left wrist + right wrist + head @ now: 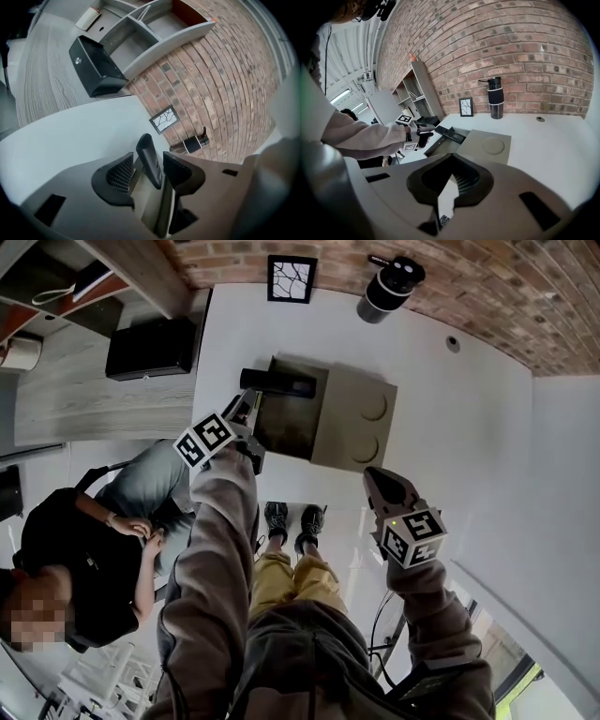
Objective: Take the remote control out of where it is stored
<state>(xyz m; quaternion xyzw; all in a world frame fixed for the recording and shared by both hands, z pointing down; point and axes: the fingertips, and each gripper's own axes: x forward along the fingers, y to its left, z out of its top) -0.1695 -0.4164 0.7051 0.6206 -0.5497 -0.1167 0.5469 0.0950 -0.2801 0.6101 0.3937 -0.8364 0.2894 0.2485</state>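
Observation:
A black remote control [277,382] lies across the far left rim of a grey-olive storage box [352,418] on the white table. My left gripper [246,409] is at the box's left edge. In the left gripper view the remote [146,150] stands between the two pads of the left gripper [149,162], with a gap on the left side, so the jaws are open around it. My right gripper [375,476] hovers near the box's front right corner, jaws together and empty. The right gripper view shows the box [485,145], the remote [451,134] and the left gripper [423,133] beyond the right gripper [451,161].
A black bottle [389,287] and a small framed picture [291,278] stand by the brick wall at the table's far edge. A black case [150,348] sits on the grey surface to the left. A seated person [84,559] is at the lower left.

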